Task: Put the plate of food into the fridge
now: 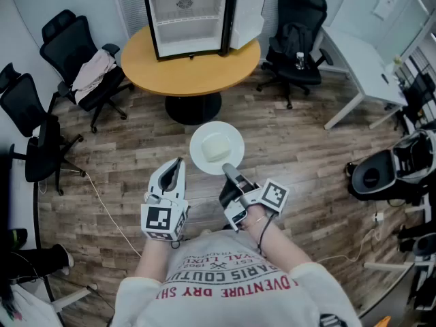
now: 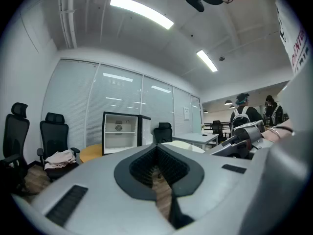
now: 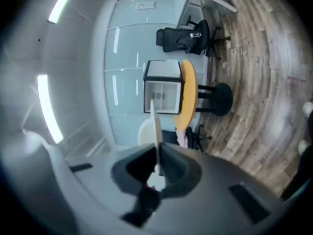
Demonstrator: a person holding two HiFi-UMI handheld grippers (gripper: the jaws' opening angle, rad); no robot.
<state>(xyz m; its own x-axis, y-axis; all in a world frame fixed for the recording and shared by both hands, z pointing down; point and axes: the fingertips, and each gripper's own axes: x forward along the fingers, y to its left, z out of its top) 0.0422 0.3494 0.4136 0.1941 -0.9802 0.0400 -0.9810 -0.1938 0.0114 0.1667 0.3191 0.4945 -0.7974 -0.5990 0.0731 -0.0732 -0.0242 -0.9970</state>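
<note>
White rim is what my right gripper (image 1: 228,171) is clamped on. The jaws pinch the near edge of the plate (image 1: 202,157) so that it juts forward like a tray. It looks roughly level, which keeps the pale block of food (image 1: 218,148) seated in the middle. My left gripper (image 1: 177,166) rides just beside it with its jaws together on nothing, free, I'd judge, for steadying the plate or minding the door. The plate hangs over the wooden floor (image 1: 286,135), well short of the round bench (image 1: 197,73). On that bench stands the small fridge (image 1: 152,26). Its door (image 1: 246,16) is already swung wide and its shelves (image 1: 187,20) are bare. What remains looks like a straight carry forward and a slide onto a shelf.
</note>
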